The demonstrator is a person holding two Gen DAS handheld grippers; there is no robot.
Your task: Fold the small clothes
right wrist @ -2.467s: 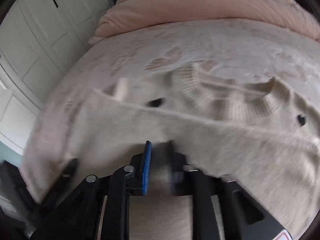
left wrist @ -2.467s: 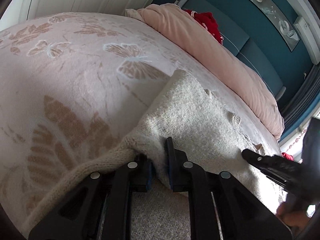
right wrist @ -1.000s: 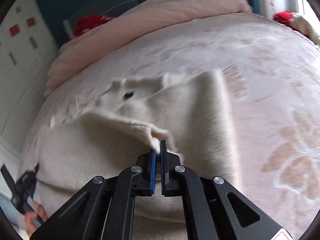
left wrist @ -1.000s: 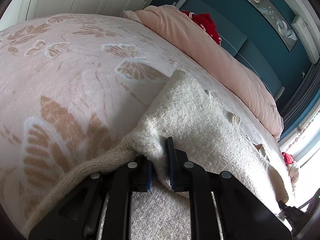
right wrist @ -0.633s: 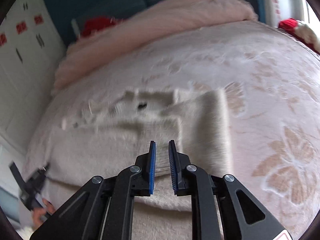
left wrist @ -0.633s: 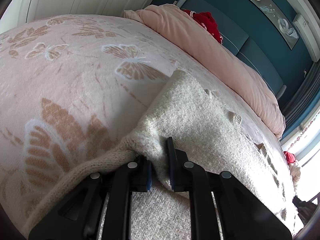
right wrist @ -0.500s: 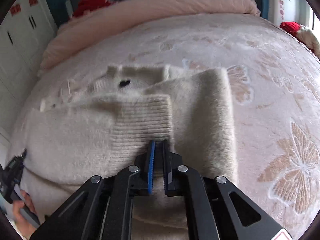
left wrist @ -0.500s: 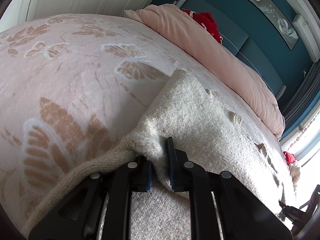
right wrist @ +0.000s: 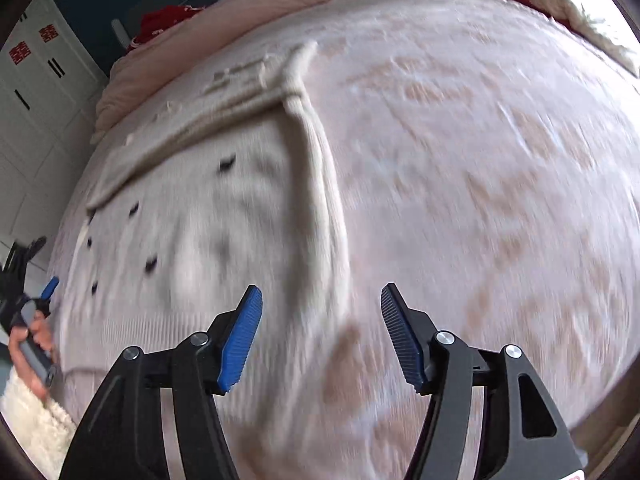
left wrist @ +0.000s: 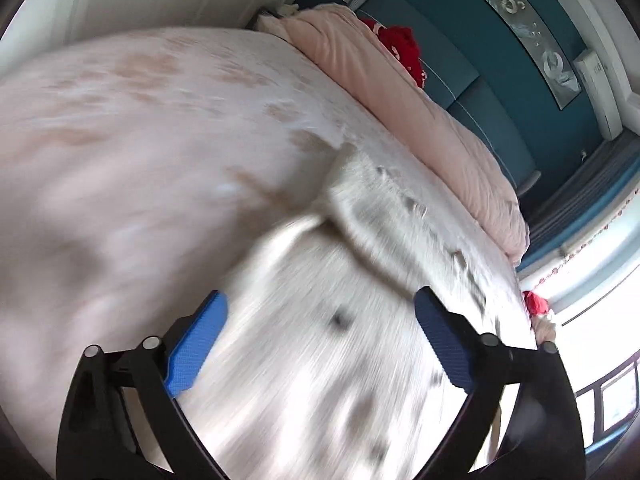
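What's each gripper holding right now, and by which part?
Nothing. The left gripper and right gripper both stand wide open above the cream sweater, which lies on the pink bedspread with no fabric between either pair of fingers.

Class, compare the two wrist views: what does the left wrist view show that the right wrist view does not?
Only the left wrist view shows the picture on the teal wall and the bright window.

Only the right wrist view shows the white wardrobe with red stickers, the person's hand holding the left gripper, and the sweater's folded right edge.

Both show the sweater lying on the butterfly blanket, the pink duvet, and open jaws on each view's own gripper, the right gripper included.
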